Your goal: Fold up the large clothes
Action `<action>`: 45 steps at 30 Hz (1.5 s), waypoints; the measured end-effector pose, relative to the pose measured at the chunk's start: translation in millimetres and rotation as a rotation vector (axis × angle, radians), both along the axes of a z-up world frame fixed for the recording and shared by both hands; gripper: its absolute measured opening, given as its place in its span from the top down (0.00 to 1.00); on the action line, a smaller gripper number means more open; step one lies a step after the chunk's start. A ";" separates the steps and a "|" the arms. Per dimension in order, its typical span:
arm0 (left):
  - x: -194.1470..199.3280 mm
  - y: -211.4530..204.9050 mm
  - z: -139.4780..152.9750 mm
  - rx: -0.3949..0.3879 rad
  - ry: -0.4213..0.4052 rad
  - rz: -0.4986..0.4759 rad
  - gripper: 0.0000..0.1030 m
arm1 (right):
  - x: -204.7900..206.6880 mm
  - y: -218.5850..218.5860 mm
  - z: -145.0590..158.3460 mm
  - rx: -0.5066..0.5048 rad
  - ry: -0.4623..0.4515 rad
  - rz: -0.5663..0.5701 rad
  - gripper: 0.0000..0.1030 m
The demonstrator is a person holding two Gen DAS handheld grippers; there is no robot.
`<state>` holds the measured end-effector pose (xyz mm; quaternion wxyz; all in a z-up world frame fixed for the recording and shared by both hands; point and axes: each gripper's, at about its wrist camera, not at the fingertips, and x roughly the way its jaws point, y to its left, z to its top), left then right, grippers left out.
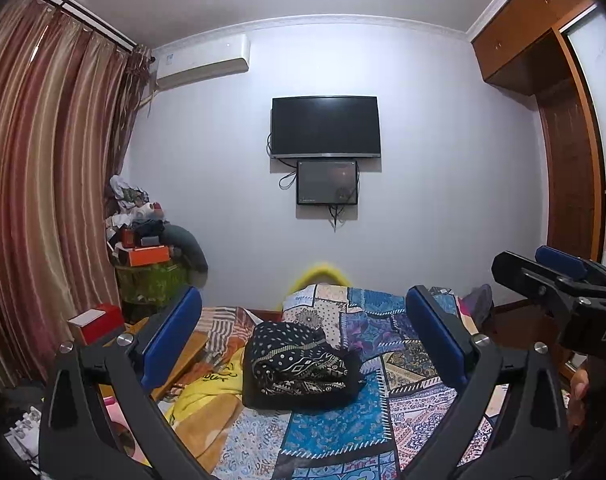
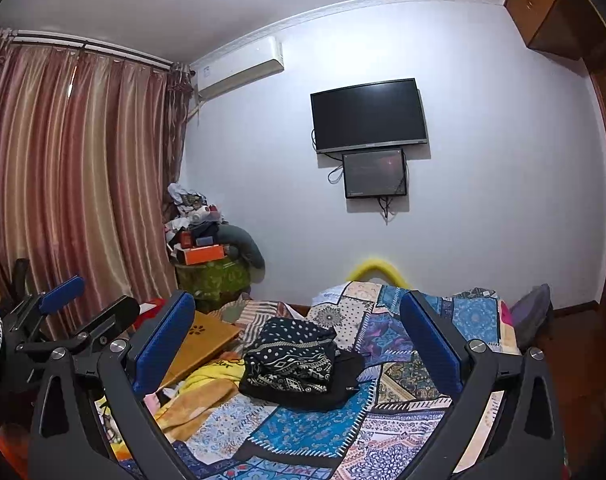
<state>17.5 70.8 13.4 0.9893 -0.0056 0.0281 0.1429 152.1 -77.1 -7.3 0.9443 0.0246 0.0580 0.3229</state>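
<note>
A folded black garment with white patterned print (image 1: 299, 364) lies in a compact bundle on the patchwork bedspread (image 1: 335, 432); it also shows in the right wrist view (image 2: 299, 360). My left gripper (image 1: 303, 320) is open and empty, held above the bed short of the bundle. My right gripper (image 2: 299, 320) is open and empty too, beside the left one, raised off the bed. The right gripper's side shows at the right edge of the left wrist view (image 1: 563, 280), and the left gripper at the left edge of the right wrist view (image 2: 63, 320).
A yellow blanket (image 1: 207, 400) and a wooden board (image 2: 207, 340) lie at the bed's left side. A cluttered green stand (image 1: 151, 280) stands in the corner by striped curtains (image 1: 43, 200). A TV (image 1: 325, 126) hangs on the far wall. A wooden wardrobe (image 1: 571, 160) is at right.
</note>
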 end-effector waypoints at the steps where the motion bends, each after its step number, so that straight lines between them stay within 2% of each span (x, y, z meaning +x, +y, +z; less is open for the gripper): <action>1: 0.9 1.1 -0.5 -0.003 0.002 0.000 0.00 | -0.9 -0.9 -2.3 -0.002 0.001 0.000 0.01; 18: 8.5 8.2 -9.1 -0.040 0.043 -0.006 0.00 | -4.1 -4.9 -8.8 -0.032 0.041 -0.006 0.01; 45: 8.6 9.7 -9.1 -0.050 0.059 -0.014 0.00 | -8.0 -8.2 -3.2 -0.034 0.040 -0.006 0.01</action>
